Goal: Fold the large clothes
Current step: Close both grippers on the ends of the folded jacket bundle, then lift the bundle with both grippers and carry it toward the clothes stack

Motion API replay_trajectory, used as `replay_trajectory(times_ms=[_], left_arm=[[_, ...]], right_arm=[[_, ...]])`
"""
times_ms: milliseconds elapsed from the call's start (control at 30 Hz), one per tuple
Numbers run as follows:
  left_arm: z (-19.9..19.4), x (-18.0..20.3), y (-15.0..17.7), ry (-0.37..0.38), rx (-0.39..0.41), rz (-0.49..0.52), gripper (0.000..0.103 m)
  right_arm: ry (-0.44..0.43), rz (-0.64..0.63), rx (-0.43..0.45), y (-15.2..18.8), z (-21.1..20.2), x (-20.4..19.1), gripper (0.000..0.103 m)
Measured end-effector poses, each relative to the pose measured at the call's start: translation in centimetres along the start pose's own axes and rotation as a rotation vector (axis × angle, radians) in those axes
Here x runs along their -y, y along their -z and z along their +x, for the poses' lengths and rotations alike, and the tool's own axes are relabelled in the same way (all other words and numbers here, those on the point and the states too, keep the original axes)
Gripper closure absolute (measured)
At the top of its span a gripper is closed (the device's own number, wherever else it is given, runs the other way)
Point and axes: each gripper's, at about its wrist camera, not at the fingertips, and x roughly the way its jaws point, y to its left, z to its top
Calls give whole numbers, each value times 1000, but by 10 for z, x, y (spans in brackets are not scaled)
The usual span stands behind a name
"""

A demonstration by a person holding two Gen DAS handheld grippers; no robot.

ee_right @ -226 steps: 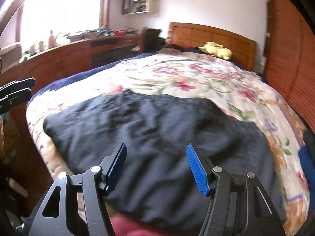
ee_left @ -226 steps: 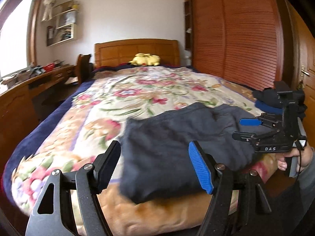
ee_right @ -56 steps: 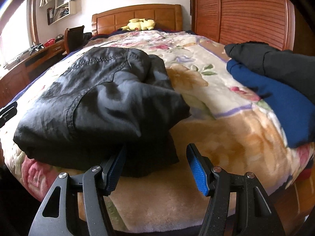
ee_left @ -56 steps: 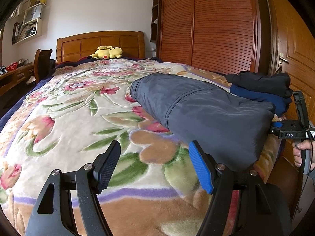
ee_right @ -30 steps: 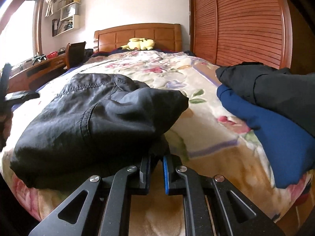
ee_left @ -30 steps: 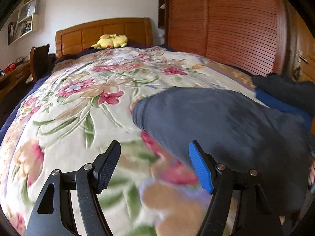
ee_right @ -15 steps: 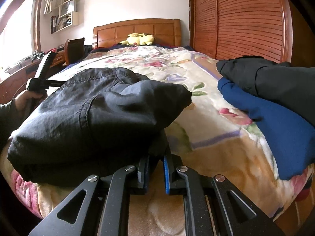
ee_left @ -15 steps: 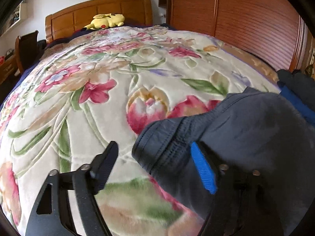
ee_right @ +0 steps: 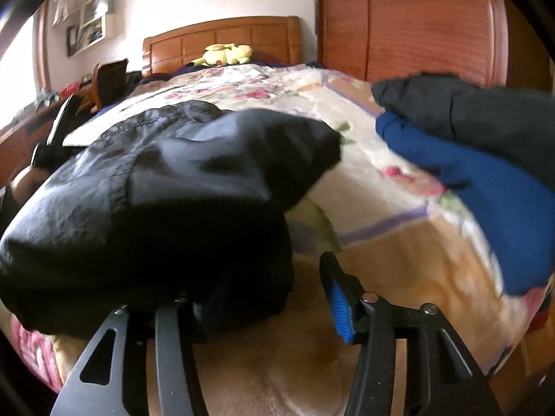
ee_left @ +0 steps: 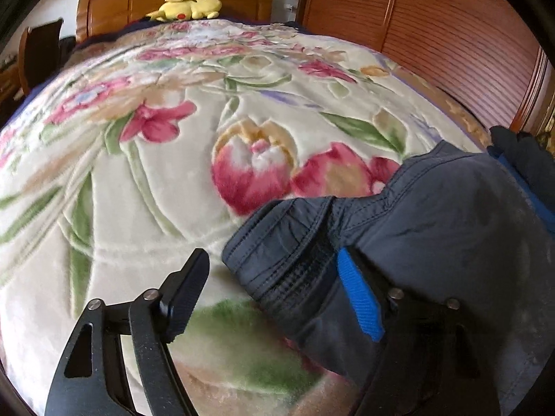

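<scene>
A folded dark grey garment (ee_left: 433,235) lies near the foot of the bed; the right wrist view shows it as a dark bundle (ee_right: 173,187). My left gripper (ee_left: 274,263) straddles its stitched corner, jaws closing. The blue-padded finger (ee_left: 357,294) is tucked against the cloth and the black finger (ee_left: 187,287) stands clear on the blanket. My right gripper (ee_right: 270,284) is at the garment's near edge, jaws opening. Its left finger is hidden under the cloth and its blue pad (ee_right: 338,308) stands free. The left tool (ee_right: 59,128) shows beyond the bundle.
A floral blanket (ee_left: 173,173) covers the bed. A folded pile, a dark piece on a blue one (ee_right: 485,187), sits at the bed's right edge. A yellow plush (ee_left: 187,7) lies by the headboard. A slatted wardrobe (ee_left: 433,34) stands on the right, a chair (ee_left: 38,55) on the left.
My right gripper, shut on the garment's edge before, has parted its jaws. My left gripper came down and forward until the garment's far corner lay between its jaws.
</scene>
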Motion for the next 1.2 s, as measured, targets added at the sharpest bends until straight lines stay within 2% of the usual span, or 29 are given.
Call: replay_trajectory(times_ms=[133, 233, 267, 300, 333, 400, 500, 567, 767, 1000, 1200], left_arm=[[-4, 3, 2, 15, -8, -7, 41], [-9, 3, 4, 37, 4, -15, 59], [-12, 4, 4, 42, 15, -14, 67], [-16, 5, 6, 45, 36, -9, 75], [-18, 6, 6, 43, 49, -8, 79], [-24, 9, 7, 28, 77, -2, 84], [-40, 12, 4, 15, 129, -10, 87], [-53, 12, 0, 29, 160, -27, 87], [-86, 26, -7, 17, 219, 13, 88], [-123, 45, -12, -15, 285, 60, 88], [-137, 68, -31, -33, 335, 84, 88]], right_arm=[[-58, 69, -2, 2, 3, 12, 42], [-75, 62, 0, 1, 4, 10, 44], [-89, 56, 1, 0, 5, 9, 55], [-121, 53, -2, 0, 6, 10, 72], [-161, 52, -3, 0, 6, 10, 80], [-167, 23, 10, -1, 3, 6, 91], [-129, 12, 80, -4, -10, 5, 97], [-131, 19, 113, -9, -19, 8, 97], [-119, -14, 188, -23, -36, 1, 98], [-119, -72, 222, -44, -39, -10, 98], [-111, -122, 260, -59, -41, -4, 99]])
